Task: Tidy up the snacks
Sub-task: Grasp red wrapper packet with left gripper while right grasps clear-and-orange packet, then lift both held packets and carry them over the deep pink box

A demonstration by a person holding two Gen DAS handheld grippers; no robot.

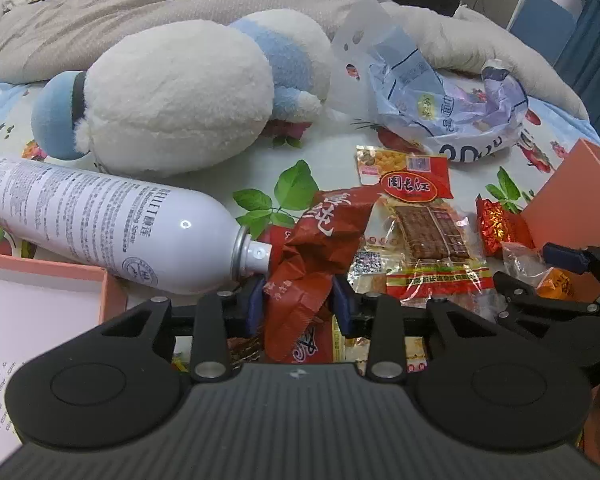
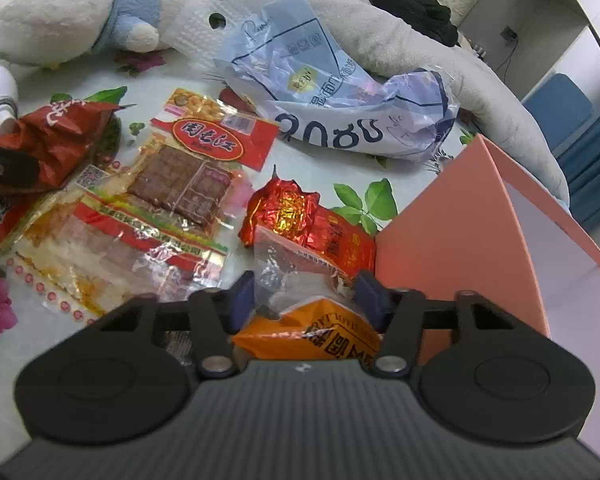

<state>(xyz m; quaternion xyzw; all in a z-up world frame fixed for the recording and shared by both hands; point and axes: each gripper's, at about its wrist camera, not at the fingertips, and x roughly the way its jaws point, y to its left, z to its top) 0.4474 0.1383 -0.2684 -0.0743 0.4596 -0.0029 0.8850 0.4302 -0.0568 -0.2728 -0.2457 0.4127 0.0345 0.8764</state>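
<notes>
L gripper [image 1: 298, 298]: blue pads pinching both sides of crumpled dark-red snack wrapper [image 1: 320, 248], jaws part-closed on it. Wrapper running lengthwise up and away from jaws, top end leaning right, lower end passing under gripper body. R gripper [image 2: 304, 294]: pads closing in on clear-and-orange snack bag [image 2: 312, 328]; orange part sitting between jaws; whether pads actually pressing it: cannot tell.

Containers: pink box [image 2: 480, 240] lying just right of R gripper, open side showing white inside, nothing visible in it. Pink lid/tray [image 1: 60, 276] sitting left of L gripper, white printed sheet inside.

Room: snacks crowding centre of floral bedsheet [image 1: 340, 140]. White spray can [image 1: 100, 224] lying on its side, nozzle touching red wrapper, blocking left. Clear pack of brown strips [image 2: 172, 184] lying flat between grippers, long axis diagonal, red label end far. Red foil packet [image 2: 300, 220] resting just beyond R jaws, touching pink box edge. Crumpled blue-white plastic bag [image 2: 340, 112] and plush toy [image 1: 188, 92] closing off far side; grey blanket [image 1: 140, 12] behind.
</notes>
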